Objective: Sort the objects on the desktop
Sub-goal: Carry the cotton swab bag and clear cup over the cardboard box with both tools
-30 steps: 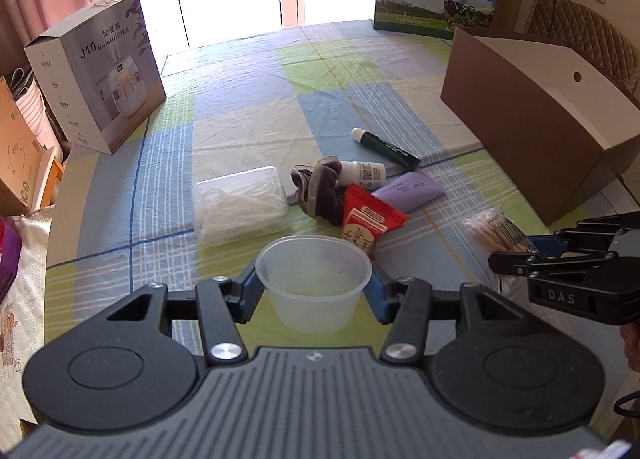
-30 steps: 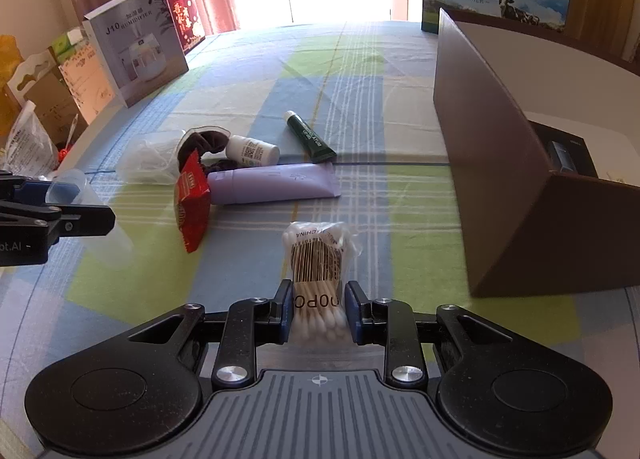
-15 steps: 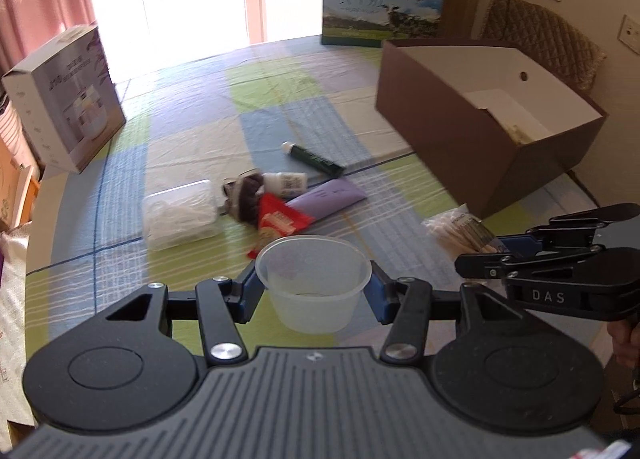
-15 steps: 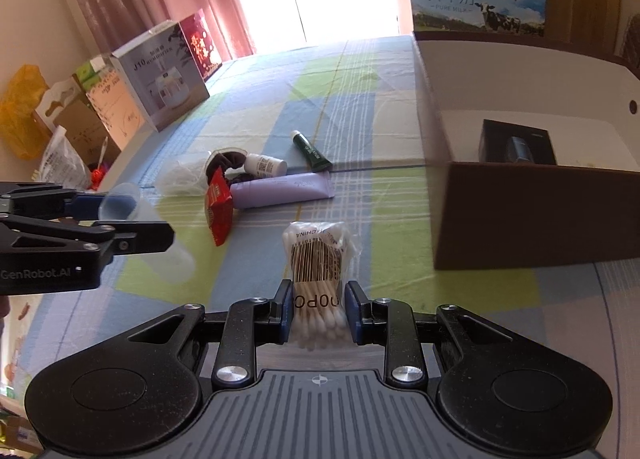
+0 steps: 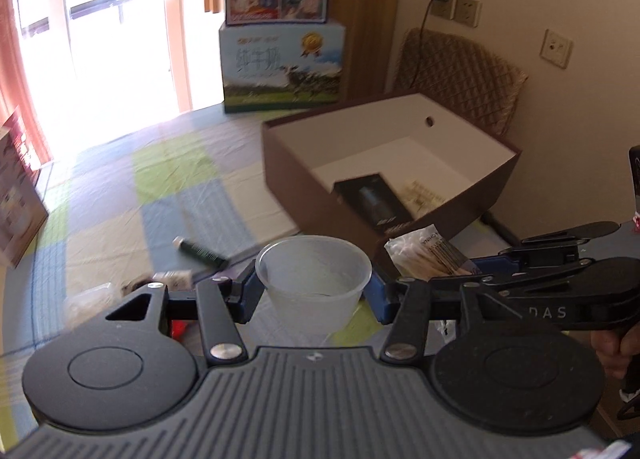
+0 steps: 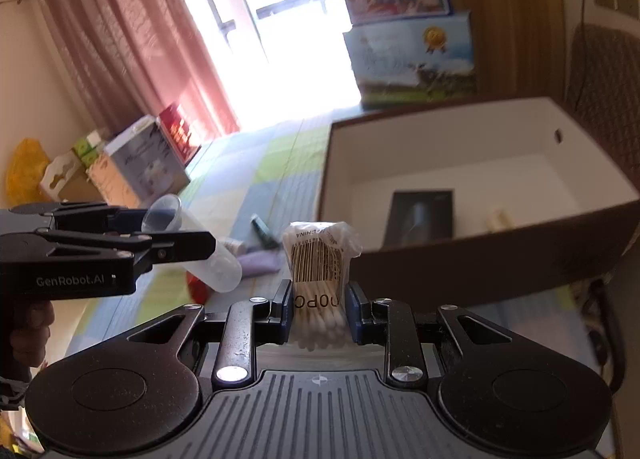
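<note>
My left gripper is shut on a clear plastic cup, held upright in the air above the table. My right gripper is shut on a bag of cotton swabs with a barcode label. That bag also shows in the left wrist view, with the right gripper to the right of the cup. Ahead stands an open brown box with a white inside; a black carton lies in it. The cup and left gripper appear at left in the right wrist view.
On the checked tablecloth lie a green tube, a small white bottle, a purple tube and a red packet. Milk cartons stand at the far edge; a humidifier box sits far left. A wicker chair is behind the brown box.
Both grippers have risen and swung toward the brown box, carrying the cup and the swab bag. The box's inside now shows; the loose items have dropped low in both views.
</note>
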### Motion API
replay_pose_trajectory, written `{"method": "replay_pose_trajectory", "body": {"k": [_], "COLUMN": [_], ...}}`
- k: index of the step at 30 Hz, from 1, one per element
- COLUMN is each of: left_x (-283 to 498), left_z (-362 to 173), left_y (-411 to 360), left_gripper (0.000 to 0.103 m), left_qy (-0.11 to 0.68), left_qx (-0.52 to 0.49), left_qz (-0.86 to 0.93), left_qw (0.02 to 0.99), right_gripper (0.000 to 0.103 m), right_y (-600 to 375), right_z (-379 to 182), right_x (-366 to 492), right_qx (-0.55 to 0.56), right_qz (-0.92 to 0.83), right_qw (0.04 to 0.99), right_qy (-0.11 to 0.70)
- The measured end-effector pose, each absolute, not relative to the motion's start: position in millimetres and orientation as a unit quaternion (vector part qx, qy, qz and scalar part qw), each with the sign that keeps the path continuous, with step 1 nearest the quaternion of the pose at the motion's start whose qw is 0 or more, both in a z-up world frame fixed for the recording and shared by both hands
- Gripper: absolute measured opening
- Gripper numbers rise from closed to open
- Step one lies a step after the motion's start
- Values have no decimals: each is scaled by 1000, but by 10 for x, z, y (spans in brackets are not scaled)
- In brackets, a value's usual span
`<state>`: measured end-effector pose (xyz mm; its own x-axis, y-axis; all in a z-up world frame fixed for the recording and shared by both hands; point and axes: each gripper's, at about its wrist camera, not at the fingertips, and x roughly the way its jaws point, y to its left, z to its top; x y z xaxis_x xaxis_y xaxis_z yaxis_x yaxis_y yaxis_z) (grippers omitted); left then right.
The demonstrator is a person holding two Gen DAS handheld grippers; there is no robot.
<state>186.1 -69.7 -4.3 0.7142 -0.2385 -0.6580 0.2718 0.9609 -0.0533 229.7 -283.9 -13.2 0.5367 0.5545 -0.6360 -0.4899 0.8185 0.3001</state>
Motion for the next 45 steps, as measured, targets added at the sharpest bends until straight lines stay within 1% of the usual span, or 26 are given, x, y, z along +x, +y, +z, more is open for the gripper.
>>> {"method": "replay_pose_trajectory", "body": {"k": [5, 10, 21, 25, 34, 39, 45], "left_x": [2134, 2489, 3288, 3536, 3867, 3984, 4024], "left_z": [130, 207, 40, -93, -516, -706, -854], "left_y": [-1035, -1398, -2142, -2302, -2536, -2579, -2597], "left_gripper": [49, 49, 49, 49, 49, 49, 49], "left_qy": [330, 319, 338, 356, 438, 490, 520], "left_qx": [26, 24, 22, 22, 23, 10, 13], "left_qz": [-165, -186, -204, -210, -216, -208, -198], "left_qw": [929, 929, 918, 910, 872, 846, 831], "right_gripper": [25, 25, 25, 25, 25, 25, 25], "right_y": [-3230, -3590, -4012, -4037, -4024, -4025, -4012], "right_z": [58, 97, -96, -223, -545, -608, -657], "right_x": [2604, 2992, 3863, 4101, 4387, 4465, 4550], "right_qx": [46, 24, -10, -35, -90, -100, -107], "right_qz": [275, 247, 229, 232, 244, 247, 247], "right_qw": [893, 906, 903, 894, 860, 847, 836], "right_qy": [352, 342, 364, 383, 439, 461, 478]}}
